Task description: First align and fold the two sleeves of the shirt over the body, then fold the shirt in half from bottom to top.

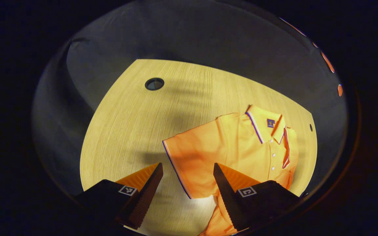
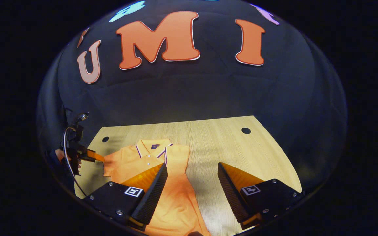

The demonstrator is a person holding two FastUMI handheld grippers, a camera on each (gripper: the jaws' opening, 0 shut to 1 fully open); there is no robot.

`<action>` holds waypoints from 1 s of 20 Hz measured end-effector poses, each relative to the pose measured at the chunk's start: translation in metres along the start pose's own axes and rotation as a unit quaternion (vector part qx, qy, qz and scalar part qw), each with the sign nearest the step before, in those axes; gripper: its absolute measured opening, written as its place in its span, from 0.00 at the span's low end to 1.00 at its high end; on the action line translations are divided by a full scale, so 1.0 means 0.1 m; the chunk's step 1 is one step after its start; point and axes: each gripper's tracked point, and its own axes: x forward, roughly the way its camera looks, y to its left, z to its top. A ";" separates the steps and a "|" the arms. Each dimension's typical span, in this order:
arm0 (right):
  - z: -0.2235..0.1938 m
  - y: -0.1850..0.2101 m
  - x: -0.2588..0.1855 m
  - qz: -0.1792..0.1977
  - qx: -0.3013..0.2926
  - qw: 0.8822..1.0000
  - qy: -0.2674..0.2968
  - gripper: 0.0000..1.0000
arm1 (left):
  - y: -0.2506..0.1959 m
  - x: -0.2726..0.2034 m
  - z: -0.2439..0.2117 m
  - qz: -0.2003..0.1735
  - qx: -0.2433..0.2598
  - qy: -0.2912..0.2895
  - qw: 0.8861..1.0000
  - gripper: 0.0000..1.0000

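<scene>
Both grippers hover, jaws apart, over the orange shirt (image 1: pixel 241 147) on the table (image 1: pixel 126 124); the right gripper view catches the left gripper (image 2: pixel 92 156) beside a sleeve (image 2: pixel 112 165).

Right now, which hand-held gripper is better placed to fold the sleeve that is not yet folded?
Probably left: the left hand-held gripper is open, its fingers framing the spread sleeve's hem. The right hand-held gripper faces the side already folded in.
</scene>
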 end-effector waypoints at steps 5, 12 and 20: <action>-0.35 -0.11 -0.31 -0.032 0.028 0.999 0.018 0.94 | 0.10 0.30 -0.08 0.017 -0.004 0.055 0.998 0.96; -0.69 -0.26 -0.62 -0.060 0.056 0.996 0.045 0.94 | 0.08 0.41 0.01 0.041 0.047 0.062 0.996 0.69; -0.82 -0.41 -0.84 -0.088 0.069 0.993 0.046 0.94 | -0.20 0.26 0.16 -0.034 0.072 0.009 0.997 0.03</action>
